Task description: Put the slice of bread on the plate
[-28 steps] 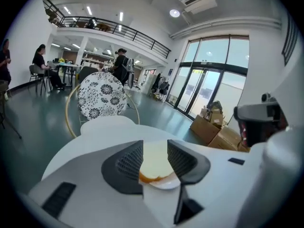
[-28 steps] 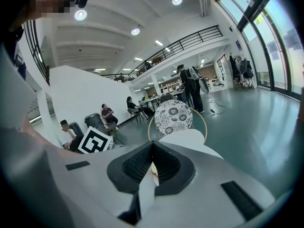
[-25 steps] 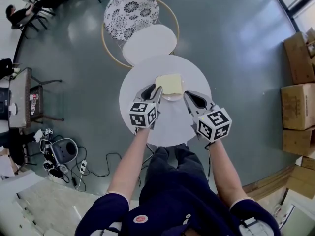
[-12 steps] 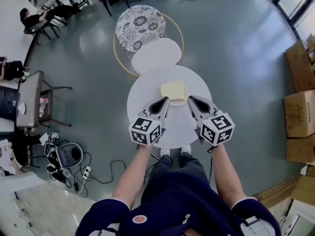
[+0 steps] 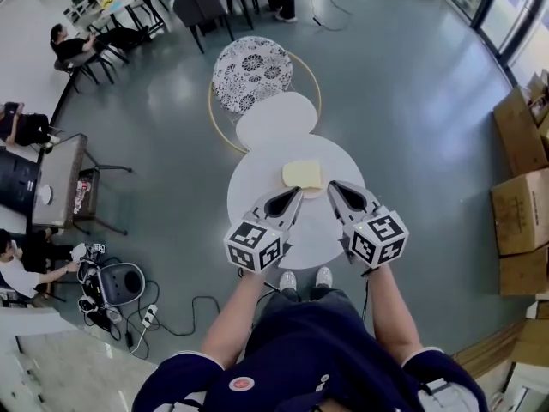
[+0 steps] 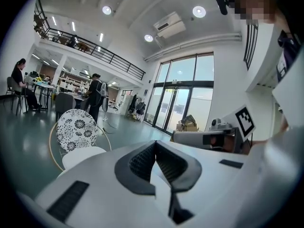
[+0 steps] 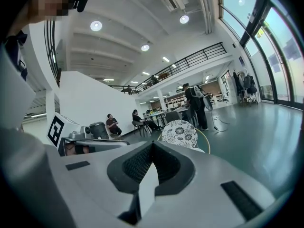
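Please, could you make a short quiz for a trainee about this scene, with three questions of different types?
1. True or false: neither the left gripper nor the right gripper holds the slice of bread.
2. The right gripper's jaws are: A) wide apart; B) together, empty; C) closed on a plate.
3. What stands beyond the round table?
Key: 1 true; 2 B; 3 a chair with a flower-patterned back.

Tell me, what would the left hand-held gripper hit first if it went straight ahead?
Likely nothing near. The left hand-held gripper, shut and empty, looks out over open floor toward the glass doors; the patterned chair stands left of that line. Depth is hard to judge.
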Available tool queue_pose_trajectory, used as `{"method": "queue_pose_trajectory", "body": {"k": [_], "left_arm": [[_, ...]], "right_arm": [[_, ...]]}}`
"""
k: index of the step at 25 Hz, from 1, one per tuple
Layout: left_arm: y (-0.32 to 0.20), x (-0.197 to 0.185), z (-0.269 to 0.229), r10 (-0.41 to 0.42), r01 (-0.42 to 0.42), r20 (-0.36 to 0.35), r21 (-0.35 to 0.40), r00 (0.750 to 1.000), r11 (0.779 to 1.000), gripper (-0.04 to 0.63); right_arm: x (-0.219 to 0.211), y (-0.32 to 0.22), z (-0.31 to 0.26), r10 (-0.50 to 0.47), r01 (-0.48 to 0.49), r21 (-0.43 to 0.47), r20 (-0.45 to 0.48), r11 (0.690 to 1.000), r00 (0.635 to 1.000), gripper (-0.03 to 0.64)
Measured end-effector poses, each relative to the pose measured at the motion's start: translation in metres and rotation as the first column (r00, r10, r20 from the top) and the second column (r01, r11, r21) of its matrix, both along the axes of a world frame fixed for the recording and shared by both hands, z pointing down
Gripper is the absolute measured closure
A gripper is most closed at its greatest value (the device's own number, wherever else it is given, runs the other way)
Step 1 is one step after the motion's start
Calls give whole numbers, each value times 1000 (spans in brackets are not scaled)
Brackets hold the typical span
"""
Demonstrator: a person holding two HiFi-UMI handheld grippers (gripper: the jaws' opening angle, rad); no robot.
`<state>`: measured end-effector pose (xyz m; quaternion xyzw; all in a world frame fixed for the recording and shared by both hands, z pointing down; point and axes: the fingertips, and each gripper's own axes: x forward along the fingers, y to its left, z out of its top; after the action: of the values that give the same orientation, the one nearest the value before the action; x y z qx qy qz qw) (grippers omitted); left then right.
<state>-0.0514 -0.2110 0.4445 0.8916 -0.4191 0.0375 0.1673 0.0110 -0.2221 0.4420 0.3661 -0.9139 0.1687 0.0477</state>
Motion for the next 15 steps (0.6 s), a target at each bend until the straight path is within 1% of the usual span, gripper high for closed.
{"method": "queue_pose_trajectory", "body": {"k": [7, 15], "left_arm": [[14, 8, -18, 25, -24, -20, 23, 999, 999, 588], [25, 11, -24, 31, -30, -35, 30, 999, 999, 588]], "right_arm": [[-2, 11, -24, -13, 12, 56, 18, 998, 1000, 611], [-3, 19, -36, -18, 15, 83, 39, 996, 999, 611]]}}
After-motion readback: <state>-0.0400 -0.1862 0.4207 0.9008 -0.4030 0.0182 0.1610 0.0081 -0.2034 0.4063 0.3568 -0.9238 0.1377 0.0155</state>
